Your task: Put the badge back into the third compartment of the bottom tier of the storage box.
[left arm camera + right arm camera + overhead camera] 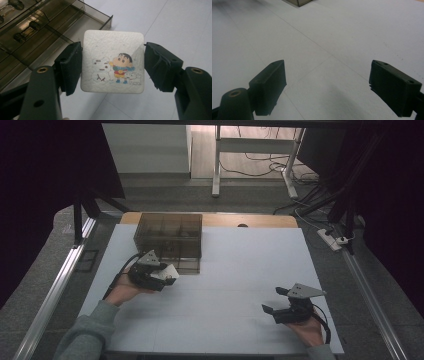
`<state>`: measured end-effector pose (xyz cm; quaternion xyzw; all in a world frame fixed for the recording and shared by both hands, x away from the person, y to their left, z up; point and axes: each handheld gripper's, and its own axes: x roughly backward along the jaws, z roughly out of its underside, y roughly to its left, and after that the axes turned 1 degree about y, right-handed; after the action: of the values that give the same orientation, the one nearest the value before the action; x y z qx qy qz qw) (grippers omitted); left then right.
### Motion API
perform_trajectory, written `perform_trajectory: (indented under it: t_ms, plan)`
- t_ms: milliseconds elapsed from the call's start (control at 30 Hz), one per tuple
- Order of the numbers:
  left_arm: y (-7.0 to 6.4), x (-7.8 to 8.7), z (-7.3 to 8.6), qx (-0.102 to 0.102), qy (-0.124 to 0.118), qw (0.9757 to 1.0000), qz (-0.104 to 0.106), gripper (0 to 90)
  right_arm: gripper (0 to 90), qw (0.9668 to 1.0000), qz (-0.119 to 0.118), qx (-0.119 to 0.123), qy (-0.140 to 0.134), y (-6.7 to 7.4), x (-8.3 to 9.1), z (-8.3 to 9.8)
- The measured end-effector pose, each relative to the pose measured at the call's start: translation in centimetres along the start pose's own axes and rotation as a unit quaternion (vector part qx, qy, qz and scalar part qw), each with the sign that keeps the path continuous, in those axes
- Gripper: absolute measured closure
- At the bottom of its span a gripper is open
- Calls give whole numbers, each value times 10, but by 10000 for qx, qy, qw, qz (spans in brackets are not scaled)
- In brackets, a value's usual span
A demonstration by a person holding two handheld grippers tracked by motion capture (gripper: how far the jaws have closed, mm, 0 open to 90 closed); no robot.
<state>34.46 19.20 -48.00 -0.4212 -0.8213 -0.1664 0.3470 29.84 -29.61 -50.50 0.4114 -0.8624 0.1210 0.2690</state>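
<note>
My left gripper point(113, 66) is shut on a small white square pack point(112, 63) printed with a cartoon child, a snowman and a little dog. Both jaws press on the pack's sides. In the high view that left gripper point(167, 276) holds the white pack point(166, 271) just in front of the smoky transparent organizer box point(170, 236). The box's open divided tray point(37, 32) lies to the upper left in the left gripper view, with small dark items in its back compartments. My right gripper point(276, 298) rests at the table's near right, open, with bare table between its jaws point(327, 87).
A white sheet point(240, 270) covers the table; a wooden edge point(250, 220) shows at the back. Metal rails run along both sides. Desk legs and cables stand on the floor beyond. A corner of the organizer point(299, 2) shows at the top of the right gripper view.
</note>
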Motion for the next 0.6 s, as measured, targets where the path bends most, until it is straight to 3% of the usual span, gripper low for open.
perform_trajectory:
  t_ms: [67, 267, 600]
  plan:
    - [1, -2, -2, 16, 23, 10000, -2, 327, 141, 10000, -23, -4, -15, 0, 0, 0]
    - [1, -5, -10, -196, 84, 9998, -29, 327, 142, 10000, -28, -3, -24, 0, 0, 0]
    - [6, -8, -19, -270, 65, 9996, -30, 327, 142, 10000, -36, -5, -11, -1, 0, 0]
